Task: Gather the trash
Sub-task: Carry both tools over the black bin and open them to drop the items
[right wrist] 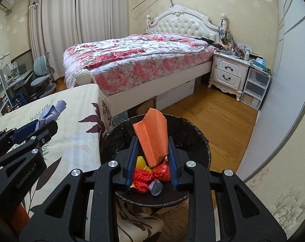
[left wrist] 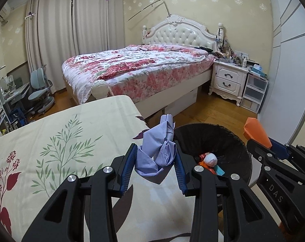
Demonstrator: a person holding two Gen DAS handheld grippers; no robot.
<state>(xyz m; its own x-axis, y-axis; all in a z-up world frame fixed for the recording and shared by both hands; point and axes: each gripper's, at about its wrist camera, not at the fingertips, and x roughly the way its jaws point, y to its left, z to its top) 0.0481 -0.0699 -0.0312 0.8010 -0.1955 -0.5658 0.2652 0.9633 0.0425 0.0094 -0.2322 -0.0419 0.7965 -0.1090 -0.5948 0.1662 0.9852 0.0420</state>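
Observation:
My left gripper (left wrist: 156,157) is shut on a crumpled lilac paper (left wrist: 157,153), held over the table's right edge beside the bin. The same left gripper (right wrist: 45,124) and lilac paper (right wrist: 51,112) show at the left of the right wrist view. My right gripper (right wrist: 152,159) is shut on a folded orange paper (right wrist: 152,135), held directly above the black-lined trash bin (right wrist: 192,133). In the left wrist view the orange paper (left wrist: 256,132) and right gripper (left wrist: 271,147) sit at the right, past the bin (left wrist: 233,139). Red, orange, yellow and white scraps lie inside the bin.
A table with a floral cloth (left wrist: 61,141) fills the left foreground. Behind it stand a bed with a flowered quilt (left wrist: 136,66), a white nightstand (left wrist: 229,80), plastic drawers (left wrist: 254,92), a wardrobe (left wrist: 289,70) on the right, and a desk chair (left wrist: 39,88) far left.

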